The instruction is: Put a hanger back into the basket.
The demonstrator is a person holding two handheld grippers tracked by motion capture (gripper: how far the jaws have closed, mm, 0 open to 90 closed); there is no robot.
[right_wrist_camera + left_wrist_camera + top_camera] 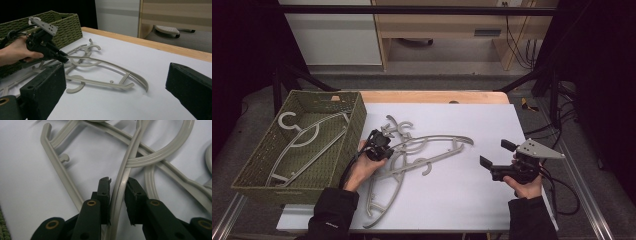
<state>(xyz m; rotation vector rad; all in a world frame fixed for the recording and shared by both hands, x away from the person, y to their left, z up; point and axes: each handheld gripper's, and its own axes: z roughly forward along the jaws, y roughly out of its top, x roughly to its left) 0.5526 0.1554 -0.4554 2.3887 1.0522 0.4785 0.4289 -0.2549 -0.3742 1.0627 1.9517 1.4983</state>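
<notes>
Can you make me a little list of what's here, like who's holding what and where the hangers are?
table: white top
basket: green woven, at the table's left, one grey hanger inside
pile: grey hangers tangled on the table
left gripper: jaws on either side of one hanger's bar, hardly any gap
right gripper: jaws wide open, nothing between, held apart from the pile
</notes>
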